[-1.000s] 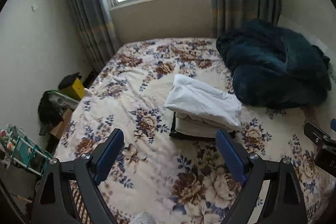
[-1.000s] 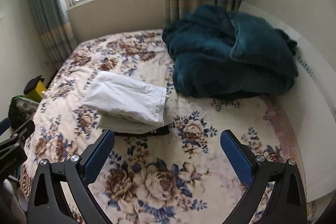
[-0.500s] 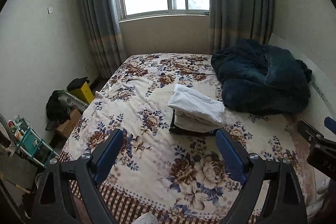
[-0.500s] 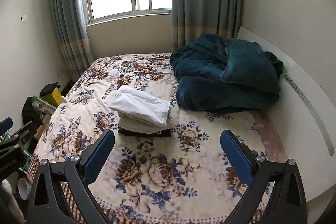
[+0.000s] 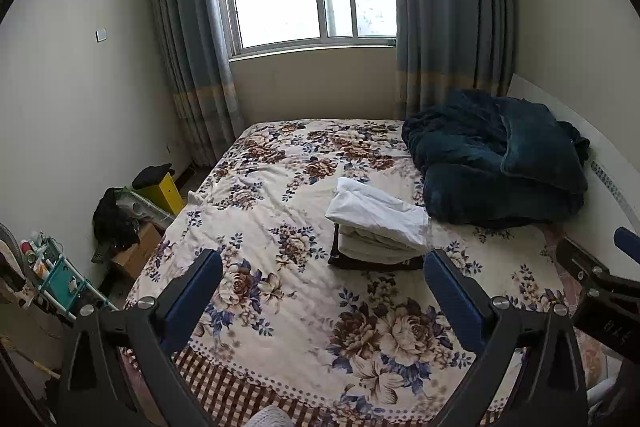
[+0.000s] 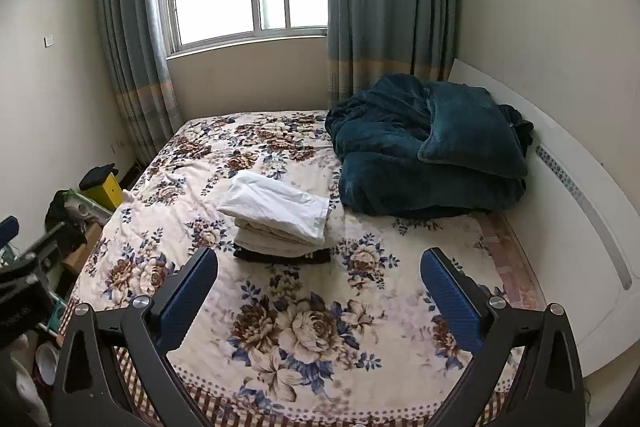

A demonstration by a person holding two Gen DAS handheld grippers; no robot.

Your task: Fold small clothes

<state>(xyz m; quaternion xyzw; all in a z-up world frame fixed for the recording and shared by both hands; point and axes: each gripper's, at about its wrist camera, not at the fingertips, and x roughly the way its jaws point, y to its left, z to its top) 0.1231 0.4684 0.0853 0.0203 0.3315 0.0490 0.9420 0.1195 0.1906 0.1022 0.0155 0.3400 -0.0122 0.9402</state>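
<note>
At the centre of both frames, a stack of folded white clothes (image 5: 378,227) (image 6: 278,219) sat on the floral bedspread (image 5: 288,291), beside a dark teal blanket (image 5: 496,159). The left gripper (image 5: 322,275) and right gripper (image 6: 318,271) were spread wide, holding nothing.

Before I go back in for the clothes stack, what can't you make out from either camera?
- Dark item under the white stack: mostly covered, both views.
- Layer count: too small to tell.
- Bed's near edge: hidden by grippers, both views.
- Floor clutter: too small.
</note>
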